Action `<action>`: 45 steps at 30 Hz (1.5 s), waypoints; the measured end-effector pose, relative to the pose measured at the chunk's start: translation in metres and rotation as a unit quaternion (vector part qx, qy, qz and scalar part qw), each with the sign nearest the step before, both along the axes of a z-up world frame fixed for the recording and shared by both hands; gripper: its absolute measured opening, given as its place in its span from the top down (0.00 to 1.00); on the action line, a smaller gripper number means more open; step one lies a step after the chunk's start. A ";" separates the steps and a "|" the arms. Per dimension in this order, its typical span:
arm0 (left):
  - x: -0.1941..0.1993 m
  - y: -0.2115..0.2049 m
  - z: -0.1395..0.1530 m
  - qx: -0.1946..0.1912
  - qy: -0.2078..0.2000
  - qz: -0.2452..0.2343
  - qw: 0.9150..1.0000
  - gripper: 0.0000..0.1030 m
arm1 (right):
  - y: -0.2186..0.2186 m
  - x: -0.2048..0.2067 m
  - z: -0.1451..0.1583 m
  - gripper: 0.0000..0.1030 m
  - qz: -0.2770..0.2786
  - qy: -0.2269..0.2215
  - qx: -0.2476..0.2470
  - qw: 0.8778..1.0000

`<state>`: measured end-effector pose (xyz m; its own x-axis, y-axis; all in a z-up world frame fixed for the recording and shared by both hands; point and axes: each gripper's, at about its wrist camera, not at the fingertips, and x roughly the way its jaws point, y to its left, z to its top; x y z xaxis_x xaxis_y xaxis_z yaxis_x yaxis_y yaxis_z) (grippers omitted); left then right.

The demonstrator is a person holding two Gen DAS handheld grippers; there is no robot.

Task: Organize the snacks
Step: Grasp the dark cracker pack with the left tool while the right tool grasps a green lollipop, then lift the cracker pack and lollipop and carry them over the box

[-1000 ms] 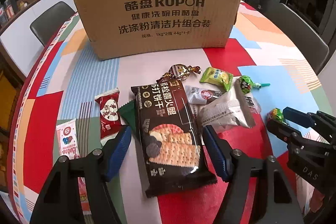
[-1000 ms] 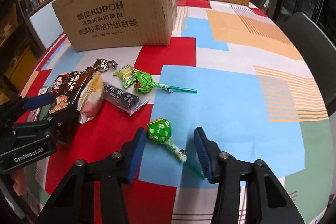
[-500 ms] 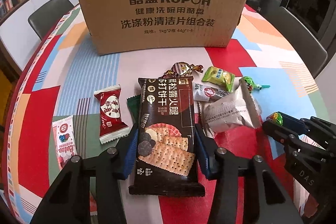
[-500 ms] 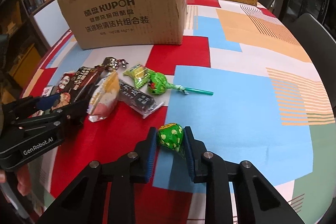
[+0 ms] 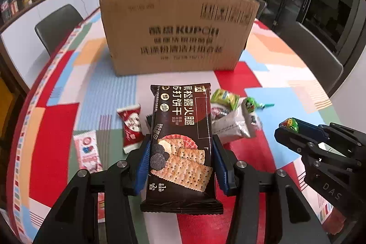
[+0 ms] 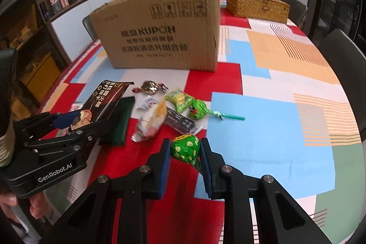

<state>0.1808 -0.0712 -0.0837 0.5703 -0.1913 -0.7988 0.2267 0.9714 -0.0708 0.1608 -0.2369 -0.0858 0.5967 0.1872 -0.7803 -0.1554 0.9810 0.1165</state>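
Note:
My left gripper [image 5: 181, 159] is shut on a dark cracker pack [image 5: 181, 138] and holds it lifted above the table; it also shows in the right wrist view [image 6: 103, 100]. My right gripper [image 6: 185, 150] is shut on a green lollipop [image 6: 185, 149], raised off the table; its head shows in the left wrist view [image 5: 290, 124]. A large cardboard box [image 5: 178, 29] stands at the back of the table [image 6: 263, 129]. Loose snacks lie in front of it: a second green lollipop [image 6: 199, 109], a green candy [image 6: 179, 98], a gold-wrapped candy [image 6: 149, 87] and a red pack [image 5: 131, 125].
A dark green pack [image 6: 119, 120], a pale pouch [image 6: 151, 120] and a black bar [image 6: 180, 121] lie mid-table. A pink-white pack [image 5: 88, 151] lies at the left. A wicker basket [image 6: 256, 6] stands behind the box. Chairs surround the table.
Both grippers have closed and lifted: the left one raised the cracker pack off the table, the right one raised the green lollipop. Both views now look from higher up.

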 end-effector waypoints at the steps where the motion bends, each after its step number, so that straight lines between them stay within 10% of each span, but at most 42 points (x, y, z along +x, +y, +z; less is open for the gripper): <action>1: -0.002 0.001 0.005 -0.001 -0.007 0.000 1.000 0.53 | 0.001 -0.001 0.004 0.75 0.001 -0.004 0.000 1.000; 28: 0.049 0.031 0.149 0.004 -0.172 0.014 0.985 0.53 | 0.026 0.059 0.142 0.75 0.012 -0.171 0.029 0.985; 45: 0.147 0.027 0.155 -0.004 -0.130 0.006 0.991 0.53 | 0.027 0.163 0.164 0.75 0.011 -0.144 0.050 0.988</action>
